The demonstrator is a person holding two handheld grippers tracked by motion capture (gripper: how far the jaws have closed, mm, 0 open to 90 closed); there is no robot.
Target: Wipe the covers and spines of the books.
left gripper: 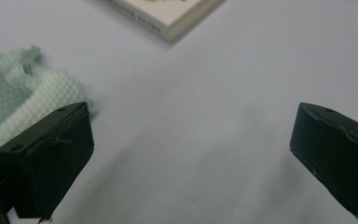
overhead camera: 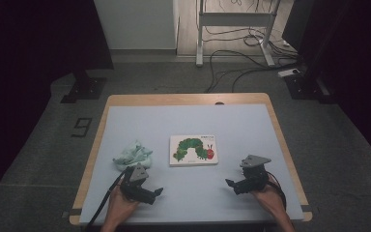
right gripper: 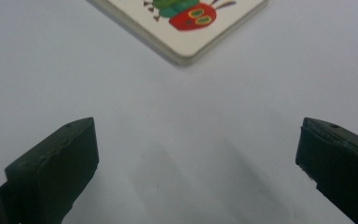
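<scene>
Dim room, grey floor, cables trailing at the far side; pale blue tabletop with a wooden rim; picture book flat at its middle, cover up, free to approach from either side; crumpled green cloth left of it; left tongs and right tongs near, spread wide, empty, both angled toward the book, probably ready to close in.

Open tongs flank book, cloth left.
</scene>
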